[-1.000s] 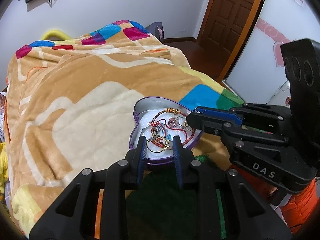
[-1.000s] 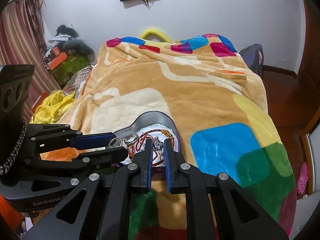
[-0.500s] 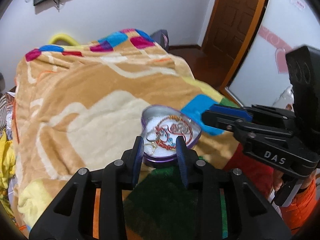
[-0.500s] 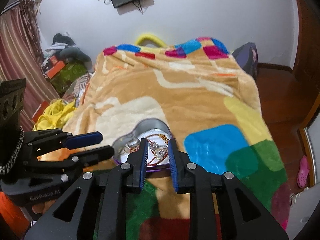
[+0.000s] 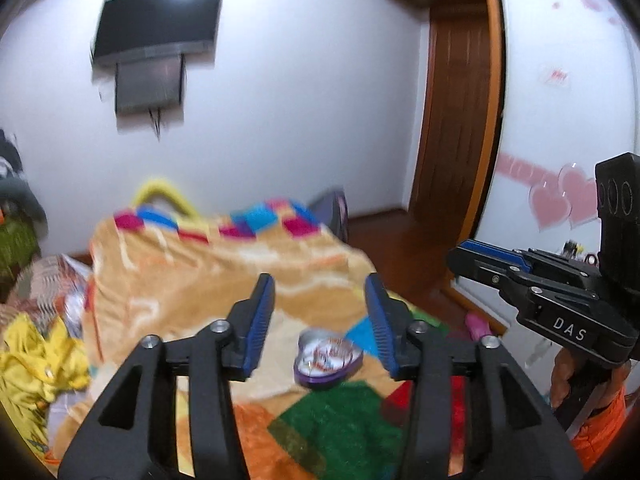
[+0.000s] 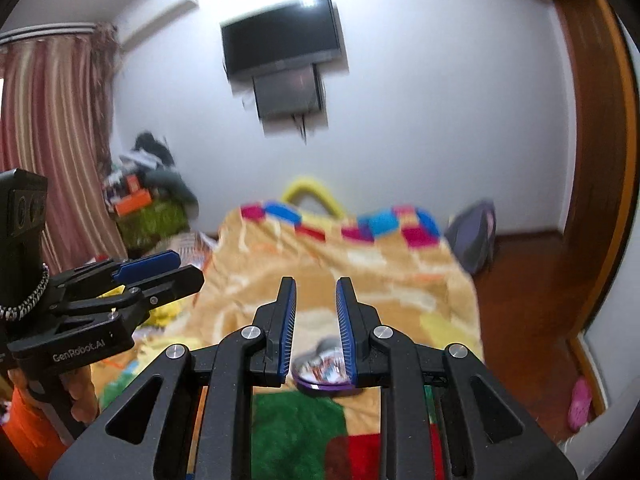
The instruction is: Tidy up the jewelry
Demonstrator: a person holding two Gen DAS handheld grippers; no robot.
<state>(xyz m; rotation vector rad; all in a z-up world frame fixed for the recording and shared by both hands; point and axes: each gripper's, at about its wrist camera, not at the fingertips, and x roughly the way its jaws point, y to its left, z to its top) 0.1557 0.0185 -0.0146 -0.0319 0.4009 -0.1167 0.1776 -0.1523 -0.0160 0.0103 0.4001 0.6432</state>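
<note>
Left wrist view: my left gripper (image 5: 320, 320) jaws just opening, empty; right gripper (image 6: 316, 320) narrowly parted, empty. Heart tin (image 5: 328, 360) holds jewelry on blanket (image 5: 180, 280), apart from both; sorting likely complete.

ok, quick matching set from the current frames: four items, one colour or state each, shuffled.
Items:
1 heart tin
2 left gripper
3 TV
4 slipper

Descriptions:
A pink, on the floor
B purple rim, jewelry inside
C jaws apart, empty
D black, on the wall

Pairs: 1-B, 2-C, 3-D, 4-A
</note>
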